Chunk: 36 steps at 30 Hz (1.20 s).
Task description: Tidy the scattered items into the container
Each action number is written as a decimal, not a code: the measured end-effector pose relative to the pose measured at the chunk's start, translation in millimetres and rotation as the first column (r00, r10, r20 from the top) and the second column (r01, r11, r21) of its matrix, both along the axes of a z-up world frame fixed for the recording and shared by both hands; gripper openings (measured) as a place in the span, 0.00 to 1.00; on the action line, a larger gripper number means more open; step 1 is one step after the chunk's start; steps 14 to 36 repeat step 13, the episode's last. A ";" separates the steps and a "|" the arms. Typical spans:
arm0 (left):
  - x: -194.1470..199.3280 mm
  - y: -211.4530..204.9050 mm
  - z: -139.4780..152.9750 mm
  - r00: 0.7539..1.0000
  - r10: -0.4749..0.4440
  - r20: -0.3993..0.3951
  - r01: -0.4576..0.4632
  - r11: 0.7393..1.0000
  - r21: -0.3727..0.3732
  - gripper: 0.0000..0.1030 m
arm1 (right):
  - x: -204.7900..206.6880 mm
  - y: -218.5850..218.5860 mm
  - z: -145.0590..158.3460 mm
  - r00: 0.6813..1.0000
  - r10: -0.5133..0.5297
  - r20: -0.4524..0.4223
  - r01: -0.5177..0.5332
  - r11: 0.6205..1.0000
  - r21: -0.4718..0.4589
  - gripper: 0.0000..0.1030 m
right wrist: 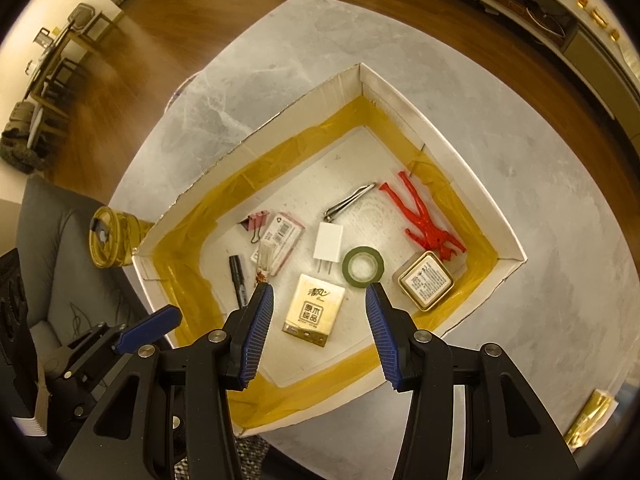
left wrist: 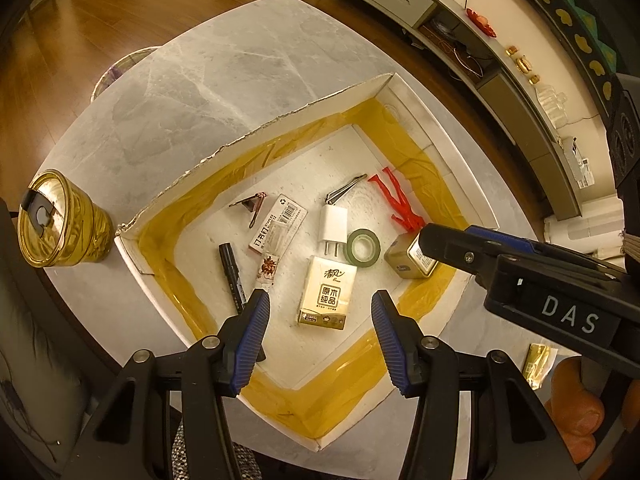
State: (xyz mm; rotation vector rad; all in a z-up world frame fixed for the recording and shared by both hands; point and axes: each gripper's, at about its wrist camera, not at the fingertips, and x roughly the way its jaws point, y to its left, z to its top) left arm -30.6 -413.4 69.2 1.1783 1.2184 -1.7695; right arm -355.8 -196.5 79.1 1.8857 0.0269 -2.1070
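A shallow white box (left wrist: pixel 256 136) (right wrist: pixel 400 92) lined with yellow tape sits on the grey marble table. Inside lie a tissue pack (left wrist: pixel 326 294) (right wrist: pixel 314 310), green tape roll (left wrist: pixel 363 247) (right wrist: pixel 363 267), white charger (left wrist: pixel 334 226) (right wrist: pixel 328 242), gold tin (left wrist: pixel 408 258) (right wrist: pixel 426 280), red figure (left wrist: pixel 398 200) (right wrist: pixel 424 220), black marker (left wrist: pixel 232 272) (right wrist: pixel 240 280), staple box (left wrist: pixel 278 222) (right wrist: pixel 280 240), pink binder clip (left wrist: pixel 252 206) (right wrist: pixel 256 220) and nail clipper (left wrist: pixel 346 192) (right wrist: pixel 350 200). My left gripper (left wrist: pixel 320 304) hangs open over the tissue pack. My right gripper (right wrist: pixel 320 300) is also open above it, holding nothing.
A gold-tinted lidded cup (left wrist: pixel 60 220) (right wrist: pixel 110 238) stands on the table left of the box. A gold wrapper (left wrist: pixel 536 362) (right wrist: pixel 590 418) lies at the table's near right edge. A grey chair (right wrist: pixel 60 248) is at left; wood floor and a low cabinet (left wrist: pixel 500 80) lie beyond.
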 end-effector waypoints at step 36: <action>0.0 5.4 0.3 1.000 -0.001 0.003 0.001 1.000 -0.003 0.53 | 1.6 -4.8 9.8 0.999 0.020 -0.037 -0.019 1.000 0.013 0.50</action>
